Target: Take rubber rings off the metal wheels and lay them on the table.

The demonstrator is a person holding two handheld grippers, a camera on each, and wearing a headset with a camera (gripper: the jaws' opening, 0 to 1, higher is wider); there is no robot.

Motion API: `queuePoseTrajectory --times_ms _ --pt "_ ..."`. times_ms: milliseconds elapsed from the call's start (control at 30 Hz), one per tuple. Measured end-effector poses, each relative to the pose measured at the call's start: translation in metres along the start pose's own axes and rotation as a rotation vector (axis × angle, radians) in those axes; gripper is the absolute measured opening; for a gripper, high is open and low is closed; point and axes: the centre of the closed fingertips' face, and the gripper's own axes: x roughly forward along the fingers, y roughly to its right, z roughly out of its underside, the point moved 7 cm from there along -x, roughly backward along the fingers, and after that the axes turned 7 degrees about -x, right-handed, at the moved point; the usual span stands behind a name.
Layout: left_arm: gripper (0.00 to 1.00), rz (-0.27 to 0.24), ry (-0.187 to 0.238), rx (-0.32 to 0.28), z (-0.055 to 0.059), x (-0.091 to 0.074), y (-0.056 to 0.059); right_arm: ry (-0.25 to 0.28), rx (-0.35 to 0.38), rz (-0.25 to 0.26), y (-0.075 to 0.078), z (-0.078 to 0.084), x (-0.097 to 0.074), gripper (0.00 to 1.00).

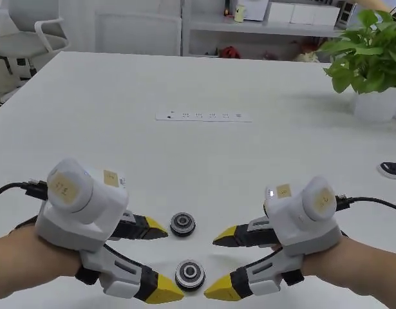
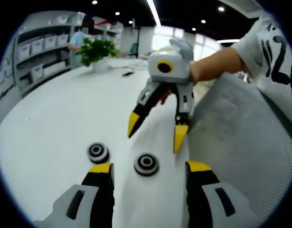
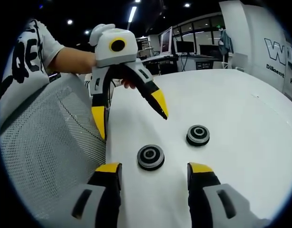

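L gripper (image 1: 160, 261) sits at left over the white desk (image 1: 120, 116), jaws spread wide, nothing held, tips pointing right. Betw. the two grippers, flat on the desk: far wheel (image 1: 183, 223), level w/ the upper jaw tips, and near wheel (image 1: 190, 273), betw. the lower jaw tips. Both are metal w/ black rubber rings (image 1: 178, 275) on, and no jaw touches either. R gripper (image 1: 218, 262) is at right, jaws also wide apart and empty, tips pointing left. Further back, mid-desk, lies a white power strip (image 1: 204, 116). A potted plant (image 1: 368, 55) stands far right.
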Motion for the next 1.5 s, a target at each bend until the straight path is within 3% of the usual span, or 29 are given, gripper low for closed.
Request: queuePoseTrajectory --times_ms 800,1500 --pt "0.44 0.015 -0.043 0.039 0.000 0.019 0.001 0.003 0.010 -0.026 0.001 0.006 0.006 0.40" --pt "0.28 0.015 -0.060 0.043 0.003 0.032 0.000 0.000 0.013 -0.031 0.000 0.007 0.008 0.39"
